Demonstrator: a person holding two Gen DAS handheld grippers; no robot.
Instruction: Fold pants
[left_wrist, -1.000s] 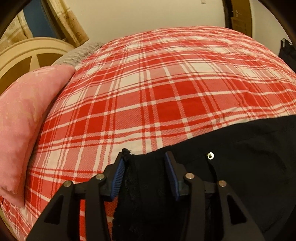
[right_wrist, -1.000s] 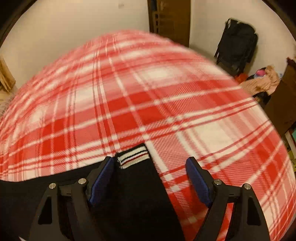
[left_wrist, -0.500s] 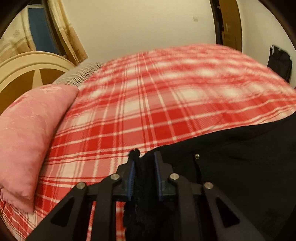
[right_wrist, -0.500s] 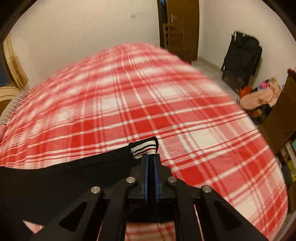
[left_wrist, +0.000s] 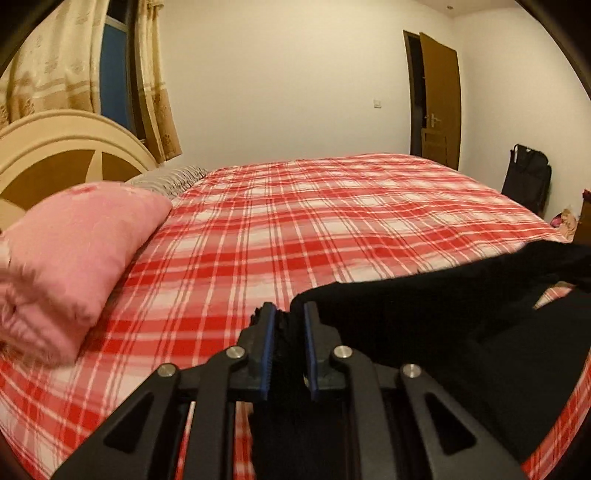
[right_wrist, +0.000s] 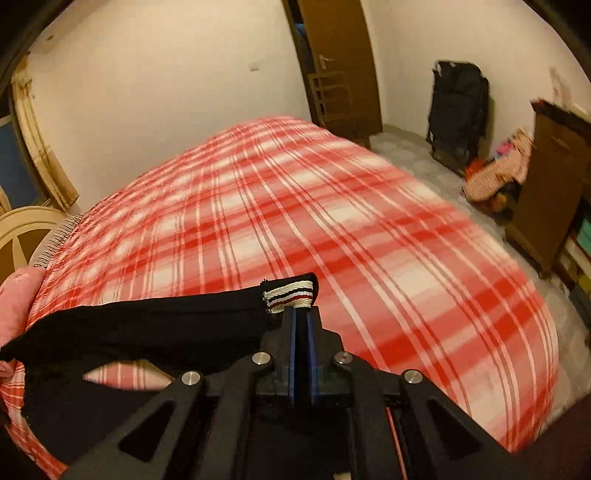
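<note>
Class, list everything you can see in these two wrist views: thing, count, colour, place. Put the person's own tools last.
pants: one, black, lifted off the bed, stretched between both tongs
cuff: one, white with dark stripes, at the right tongs' tips
bedspread: one, red and white plaid, covering the bed
pillow: one, pink, at the head of the bed
headboard: one, cream and brown, behind the pillow
curtain: cream, by the window
door: one, brown, far wall
bag: one, black, against the wall
cabinet: one, brown, right side
left tongs: black with blue pads, shut on pants
right tongs: black with blue pads, shut on pants
</note>
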